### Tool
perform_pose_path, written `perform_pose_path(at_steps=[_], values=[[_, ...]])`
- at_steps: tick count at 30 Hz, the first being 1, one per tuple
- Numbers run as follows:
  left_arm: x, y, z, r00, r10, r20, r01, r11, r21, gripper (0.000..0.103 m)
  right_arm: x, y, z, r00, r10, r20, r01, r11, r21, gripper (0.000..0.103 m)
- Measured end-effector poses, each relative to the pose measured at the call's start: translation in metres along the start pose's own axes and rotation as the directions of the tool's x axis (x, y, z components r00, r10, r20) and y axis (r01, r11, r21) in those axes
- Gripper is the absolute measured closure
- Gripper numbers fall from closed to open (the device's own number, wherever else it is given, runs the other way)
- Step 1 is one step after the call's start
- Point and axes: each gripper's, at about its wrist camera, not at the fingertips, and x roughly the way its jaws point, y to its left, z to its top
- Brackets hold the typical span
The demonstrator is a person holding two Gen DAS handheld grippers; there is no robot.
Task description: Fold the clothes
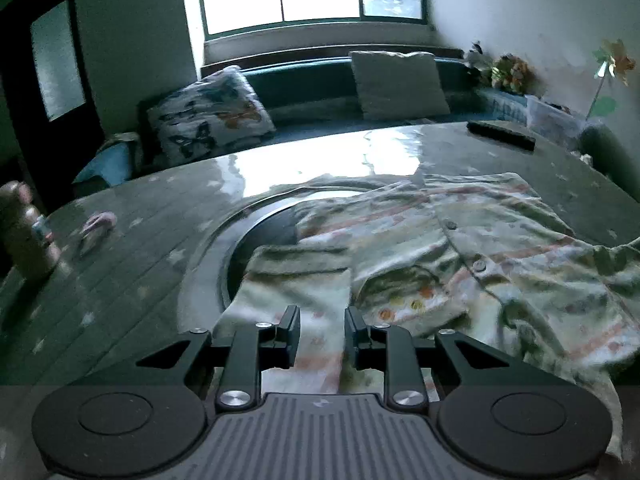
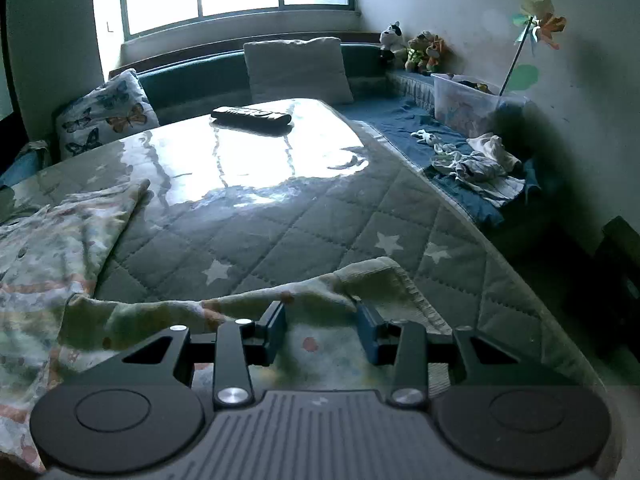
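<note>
A pale patterned baby garment (image 1: 460, 248) with snap buttons lies rumpled on the quilted table cover (image 1: 132, 264). My left gripper (image 1: 322, 322) is open, its jaws standing either side of a sleeve or leg end (image 1: 296, 280) of the garment, just above the cloth. In the right wrist view the garment's body (image 2: 48, 256) lies at the left and another cuffed sleeve end (image 2: 384, 280) stretches across in front of my right gripper (image 2: 320, 316). That gripper is open, jaws low over the sleeve fabric.
A black remote (image 2: 252, 115) lies at the table's far side, also in the left wrist view (image 1: 502, 134). A small pink item (image 1: 96, 226) and a bottle (image 1: 28, 236) stand at the left. A sofa with cushions (image 1: 396, 82), a plastic bin (image 2: 468, 100) and loose clothes (image 2: 476, 164) lie beyond.
</note>
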Motion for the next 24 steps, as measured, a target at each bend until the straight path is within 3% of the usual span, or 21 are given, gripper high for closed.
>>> perform_pose_path(at_steps=[12,16,21,24], values=[[0.092,-0.015,0.031,0.995,0.027,-0.096,-0.028,1.000,-0.007,0.069,0.008,0.008,0.002,1.000,-0.012,0.018,0.012,1.000,-0.016,0.054],[0.100,-0.017,0.031,0.995,0.030,-0.093,-0.029,1.000,0.011,0.071,0.009,0.009,0.002,1.000,-0.014,0.022,0.014,1.000,-0.018,0.052],[0.099,-0.015,0.032,0.996,0.039,-0.081,-0.039,0.999,0.003,0.096,0.011,0.011,0.003,1.000,-0.018,0.025,0.018,1.000,-0.017,0.050],[0.091,-0.010,0.030,0.997,0.049,-0.060,-0.050,0.999,-0.011,0.098,0.011,0.011,0.003,0.999,-0.022,0.024,0.022,1.000,-0.017,0.050]])
